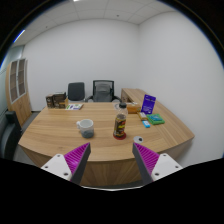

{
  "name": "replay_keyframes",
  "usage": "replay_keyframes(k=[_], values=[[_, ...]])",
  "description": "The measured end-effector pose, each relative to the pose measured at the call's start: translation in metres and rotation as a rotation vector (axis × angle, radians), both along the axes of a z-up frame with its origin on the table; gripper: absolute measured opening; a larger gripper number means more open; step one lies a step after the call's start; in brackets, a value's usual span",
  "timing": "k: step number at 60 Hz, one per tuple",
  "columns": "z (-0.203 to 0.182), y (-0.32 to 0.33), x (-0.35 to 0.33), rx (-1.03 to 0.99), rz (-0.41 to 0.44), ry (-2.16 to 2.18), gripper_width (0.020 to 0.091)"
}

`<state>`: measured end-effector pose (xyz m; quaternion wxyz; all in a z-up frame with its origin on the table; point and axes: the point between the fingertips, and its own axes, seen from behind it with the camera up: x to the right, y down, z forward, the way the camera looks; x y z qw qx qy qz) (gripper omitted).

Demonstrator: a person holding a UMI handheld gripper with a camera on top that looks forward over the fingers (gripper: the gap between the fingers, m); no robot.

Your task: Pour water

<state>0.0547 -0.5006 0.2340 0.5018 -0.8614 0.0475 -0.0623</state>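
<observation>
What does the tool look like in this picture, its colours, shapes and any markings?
The tool has two fingers, each light grey or white on its outer body. Each finger carries a magenta pad on its inner face, with fine ridged lines across it. The pads look triangular, narrowing toward the tips. No cables, printed markings or sleeve show in this view.
</observation>
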Motion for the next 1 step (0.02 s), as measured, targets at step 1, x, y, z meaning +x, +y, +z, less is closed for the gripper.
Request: replay_keyframes(k=[1], values=[[-0.0002,0.0002,0.0011,-0.002,-0.001,-0.002,0.0858]])
